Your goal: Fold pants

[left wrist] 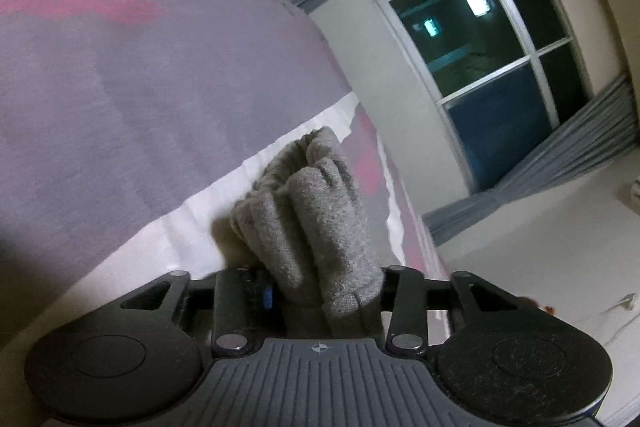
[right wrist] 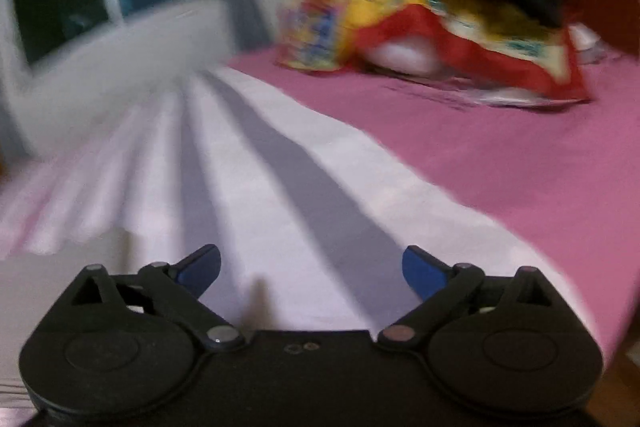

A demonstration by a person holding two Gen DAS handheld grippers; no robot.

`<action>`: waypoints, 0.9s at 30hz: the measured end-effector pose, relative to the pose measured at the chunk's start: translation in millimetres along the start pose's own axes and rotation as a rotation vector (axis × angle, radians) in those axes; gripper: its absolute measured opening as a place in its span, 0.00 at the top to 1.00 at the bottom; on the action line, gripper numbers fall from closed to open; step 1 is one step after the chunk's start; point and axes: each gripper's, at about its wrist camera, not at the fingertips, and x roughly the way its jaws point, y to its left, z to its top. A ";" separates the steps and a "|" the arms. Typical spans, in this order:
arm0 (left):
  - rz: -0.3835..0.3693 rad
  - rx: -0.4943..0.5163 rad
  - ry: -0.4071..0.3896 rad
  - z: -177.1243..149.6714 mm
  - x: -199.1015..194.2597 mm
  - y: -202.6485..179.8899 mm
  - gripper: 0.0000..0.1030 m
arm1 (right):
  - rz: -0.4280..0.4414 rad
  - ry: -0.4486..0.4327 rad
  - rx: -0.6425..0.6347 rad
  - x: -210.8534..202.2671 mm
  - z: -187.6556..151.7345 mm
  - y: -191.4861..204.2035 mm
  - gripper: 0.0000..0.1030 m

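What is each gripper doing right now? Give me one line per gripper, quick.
Left gripper: closed on a bunched fold of the grey pants.
Right gripper: open, holding nothing, over the white cloth on the bed.

pants [left wrist: 316, 211]: fuzzy grey knit | sheet [right wrist: 500, 155]: smooth pink cloth | grippers [right wrist: 312, 271]: matt black plastic

I see a bed [right wrist: 500, 163] under a pink sheet [right wrist: 460, 131] — a white cloth [right wrist: 280, 187] spread flat across it. At its far end, a heap of bright bedding [right wrist: 420, 7].
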 end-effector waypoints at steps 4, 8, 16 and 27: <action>0.048 0.117 0.049 -0.3 6.4 -19.0 0.43 | -0.033 0.045 -0.079 13.7 -2.0 14.5 0.00; 0.149 0.161 0.080 5.3 11.4 -28.8 0.66 | -0.016 0.042 -0.060 12.5 -2.0 12.3 0.00; 0.012 0.348 -0.027 5.4 -7.4 -133.7 0.69 | 0.031 0.033 -0.001 10.4 0.7 4.6 0.00; -0.113 0.791 0.154 -100.3 58.1 -315.6 0.69 | 0.117 0.016 0.072 5.2 1.2 -14.3 0.00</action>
